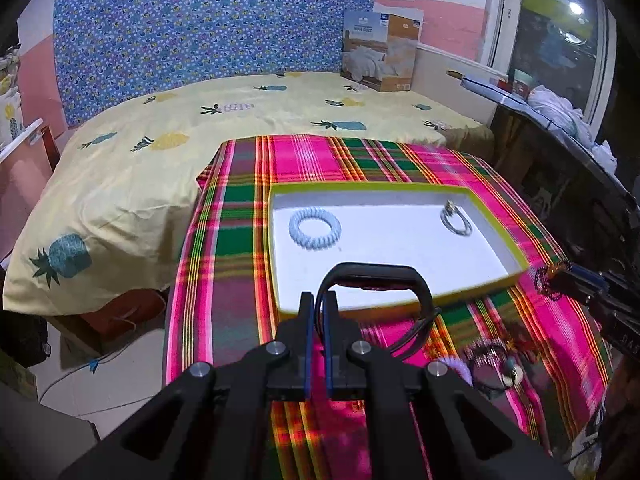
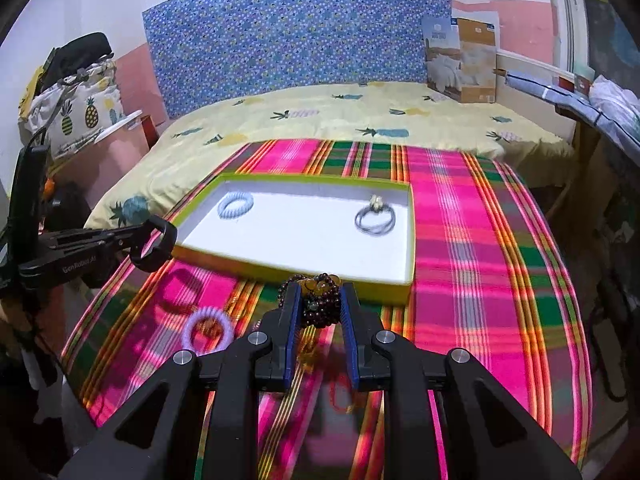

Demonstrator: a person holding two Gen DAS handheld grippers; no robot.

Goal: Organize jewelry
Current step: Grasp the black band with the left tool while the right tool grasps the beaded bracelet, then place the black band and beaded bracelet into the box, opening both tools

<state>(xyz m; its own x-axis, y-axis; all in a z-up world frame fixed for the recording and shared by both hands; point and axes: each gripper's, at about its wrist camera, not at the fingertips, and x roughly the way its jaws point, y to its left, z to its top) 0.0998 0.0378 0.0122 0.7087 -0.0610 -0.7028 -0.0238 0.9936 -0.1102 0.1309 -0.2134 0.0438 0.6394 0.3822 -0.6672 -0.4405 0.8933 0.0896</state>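
Observation:
My left gripper [image 1: 318, 300] is shut on a black wristband [image 1: 380, 276] and holds it above the near edge of a shallow white tray with a yellow-green rim [image 1: 400, 190]. The tray holds a pale blue coil hair tie [image 1: 315, 228] and a silver bangle [image 1: 456, 222]. My right gripper [image 2: 320, 292] is shut on a dark beaded bracelet [image 2: 316, 304] just in front of the tray [image 2: 304, 276]. In the right wrist view the left gripper [image 2: 136, 240] with the wristband [image 2: 158, 244] is at the tray's left. The hair tie [image 2: 236, 205] and bangle [image 2: 375, 218] show there too.
A pink and green plaid cloth [image 2: 480, 240] covers the table. A purple coil hair tie [image 2: 207, 330] and more loose jewelry [image 1: 496, 364] lie on it near the front. Behind it is a bed with a pineapple-print cover [image 1: 160, 120] and a box [image 1: 382, 52].

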